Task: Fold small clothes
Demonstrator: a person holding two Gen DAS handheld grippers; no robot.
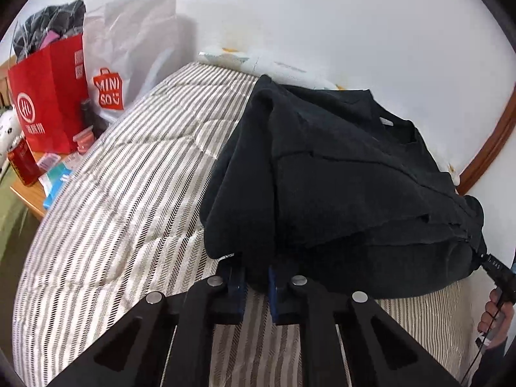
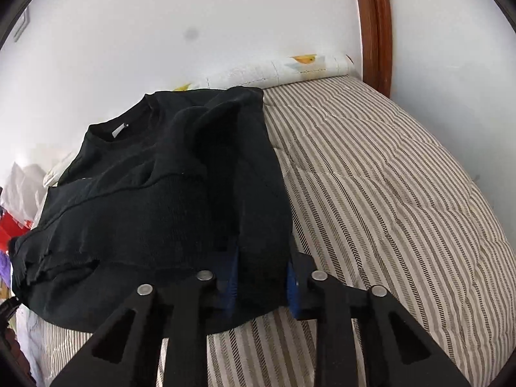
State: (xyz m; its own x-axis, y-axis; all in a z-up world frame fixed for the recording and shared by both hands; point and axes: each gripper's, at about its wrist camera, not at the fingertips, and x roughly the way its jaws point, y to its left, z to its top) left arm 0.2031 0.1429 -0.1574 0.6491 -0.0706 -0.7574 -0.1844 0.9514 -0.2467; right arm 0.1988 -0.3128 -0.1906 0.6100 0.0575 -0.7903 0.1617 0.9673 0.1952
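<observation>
A black sweater [image 1: 338, 174] lies partly folded on a striped quilt [image 1: 113, 209], its collar and white label toward the wall. My left gripper [image 1: 257, 274] is shut on the near left corner of its hem, with black cloth pinched between the blue pads. In the right wrist view the sweater [image 2: 145, 200] lies left of centre on the quilt [image 2: 387, 193]. My right gripper [image 2: 262, 277] is shut on a thick fold at the near right corner. That cloth fills the gap between its pads. A person's hand [image 1: 498, 309] holds the right gripper's handle at the picture's right edge.
A red paper bag [image 1: 51, 96] stuffed with clothes and a white shopping bag [image 1: 129, 64] stand on a side table [image 1: 32, 206] beside the bed, among small items. A patterned pillow [image 2: 290, 67] lies against the white wall. A wooden bed frame [image 2: 374, 25] rises at the far right.
</observation>
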